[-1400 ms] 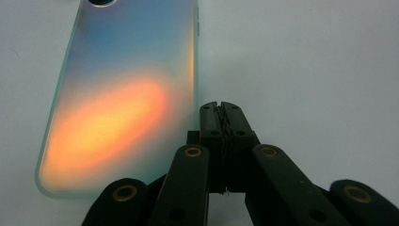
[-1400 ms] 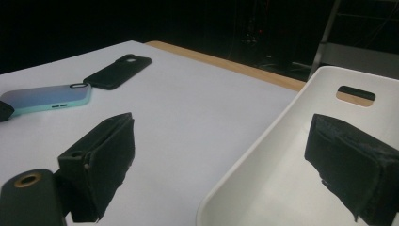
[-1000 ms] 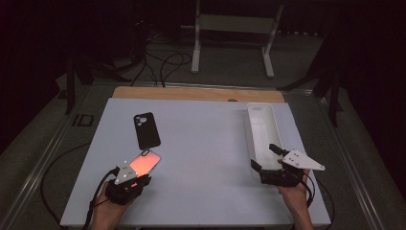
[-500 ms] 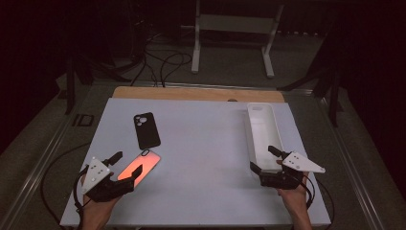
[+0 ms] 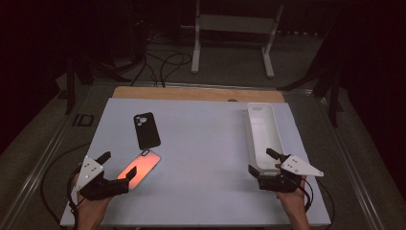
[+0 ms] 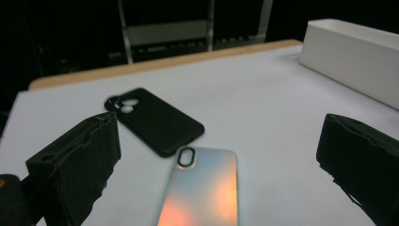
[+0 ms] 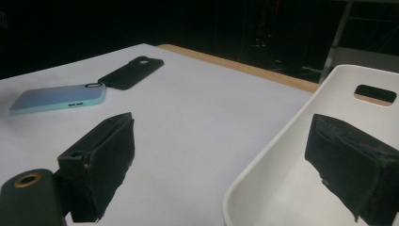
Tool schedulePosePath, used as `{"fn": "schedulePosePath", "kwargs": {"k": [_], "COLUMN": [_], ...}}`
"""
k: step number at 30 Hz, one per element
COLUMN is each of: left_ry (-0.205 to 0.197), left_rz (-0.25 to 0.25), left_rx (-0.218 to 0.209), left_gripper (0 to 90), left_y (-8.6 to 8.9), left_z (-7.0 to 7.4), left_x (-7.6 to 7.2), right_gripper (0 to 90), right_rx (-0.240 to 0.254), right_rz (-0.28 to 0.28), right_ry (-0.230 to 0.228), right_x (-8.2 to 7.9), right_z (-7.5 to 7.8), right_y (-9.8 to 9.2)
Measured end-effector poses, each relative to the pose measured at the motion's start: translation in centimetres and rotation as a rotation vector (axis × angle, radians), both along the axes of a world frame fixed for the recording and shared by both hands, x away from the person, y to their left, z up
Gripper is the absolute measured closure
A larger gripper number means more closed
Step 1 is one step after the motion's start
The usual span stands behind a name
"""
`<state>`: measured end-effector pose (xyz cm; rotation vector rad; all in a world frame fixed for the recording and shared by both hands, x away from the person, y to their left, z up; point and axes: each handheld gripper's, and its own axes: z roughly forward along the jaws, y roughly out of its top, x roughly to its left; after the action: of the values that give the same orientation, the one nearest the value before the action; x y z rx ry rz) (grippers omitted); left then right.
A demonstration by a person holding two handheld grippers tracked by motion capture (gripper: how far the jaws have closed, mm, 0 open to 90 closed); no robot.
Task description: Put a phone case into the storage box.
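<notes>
2 phone cases lie corner to corner on the white table [image 5: 206,143]: the shiny case [image 5: 140,167] just ahead of the left gripper [image 5: 117,170], whose jaws have just been opening and stand wide with nothing pinched, and the black case [image 5: 146,130] beyond. The right gripper [image 5: 262,162] gapes over the white tray's [image 5: 262,125] near end.

The left gripper [image 5: 111,173] sits near the mat's [image 5: 201,143] front left corner; its jaws have just been opening, wide apart around the near end of the shiny phone case [image 5: 140,169], which lies flat. A black phone case [image 5: 146,130] lies just beyond it; the right gripper [image 5: 268,165] stands at the near end of the white tray [image 5: 264,135] along the right edge, jaws apart.
</notes>
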<state>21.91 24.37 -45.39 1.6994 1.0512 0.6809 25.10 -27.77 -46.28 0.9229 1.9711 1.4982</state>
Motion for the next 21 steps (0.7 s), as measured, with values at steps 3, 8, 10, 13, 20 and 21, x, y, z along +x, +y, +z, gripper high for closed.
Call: {"fn": "schedulePosePath", "kwargs": {"k": [3, 8, 10, 13, 20, 21], "left_ry": [0.03, 0.101, 0.13, 0.171, 0.271, 0.271], "left_rz": [-0.007, -0.027, -0.033, -0.044, -0.059, -0.059], "left_rx": [0.006, 0.058, 0.075, 0.101, 0.192, 0.192], "left_gripper": [0.7, 0.5, 0.3, 0.0, 0.0, 0.0], "left_y": [0.0, -0.2, -0.4, -0.7, -1.3, -1.3], "left_z": [0.1, 0.0, -0.3, -0.8, -2.3, -2.3], "left_x": [0.2, 1.0, 1.4, 2.1, 3.6, 3.6], "right_gripper": [8.7, 8.7, 8.7, 8.7, 8.7, 8.7], "right_rx": [0.0, -0.002, -0.002, -0.001, -0.006, -0.007], "right_rz": [-0.005, -0.007, -0.008, -0.009, -0.013, -0.012], "right_ry": [0.0, 0.005, 0.008, 0.009, 0.01, 0.011], "right_x": [0.0, 0.1, 0.1, 0.1, 0.1, 0.1], "right_z": [0.0, 0.0, 0.0, -0.1, 0.0, 0.0], "right_y": [-0.2, -0.2, -0.2, -0.2, -0.3, -0.3]}}
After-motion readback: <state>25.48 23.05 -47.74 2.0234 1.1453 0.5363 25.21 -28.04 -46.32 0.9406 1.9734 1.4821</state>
